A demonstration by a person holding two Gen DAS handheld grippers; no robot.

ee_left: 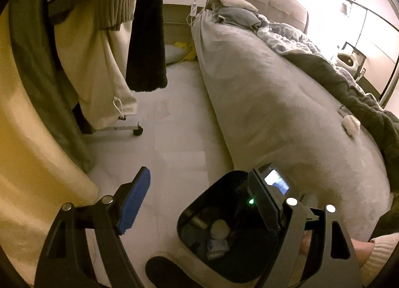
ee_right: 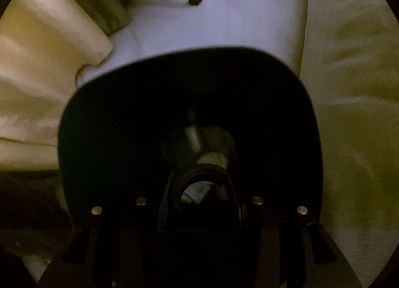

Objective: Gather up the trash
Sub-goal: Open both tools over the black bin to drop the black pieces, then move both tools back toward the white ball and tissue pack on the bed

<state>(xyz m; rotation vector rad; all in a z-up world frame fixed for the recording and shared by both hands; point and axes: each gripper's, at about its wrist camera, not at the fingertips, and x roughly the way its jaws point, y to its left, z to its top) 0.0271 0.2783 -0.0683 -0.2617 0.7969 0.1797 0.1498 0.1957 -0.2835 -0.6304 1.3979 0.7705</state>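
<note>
A black trash bin [ee_left: 197,210] stands on the floor beside the bed, holding several scraps. My left gripper [ee_left: 199,203] is open and empty above the floor, with its blue-padded fingers [ee_left: 133,203] wide apart and the right finger over the bin's mouth. In the right wrist view the bin's dark rim [ee_right: 119,83] fills the middle. My right gripper [ee_right: 199,195] reaches down into the bin and its fingers are closed around a dark ring-shaped piece of trash [ee_right: 197,178]. Pale scraps [ee_right: 212,160] lie below it in the bin.
A grey bed [ee_left: 274,103] with rumpled bedding runs along the right. A wheeled clothes rack [ee_left: 119,127] with hanging garments stands at the left. A cream curtain [ee_left: 30,163] hangs at the near left. Pale floor tiles [ee_left: 174,126] lie between. A small pale object [ee_left: 350,123] lies on the bed.
</note>
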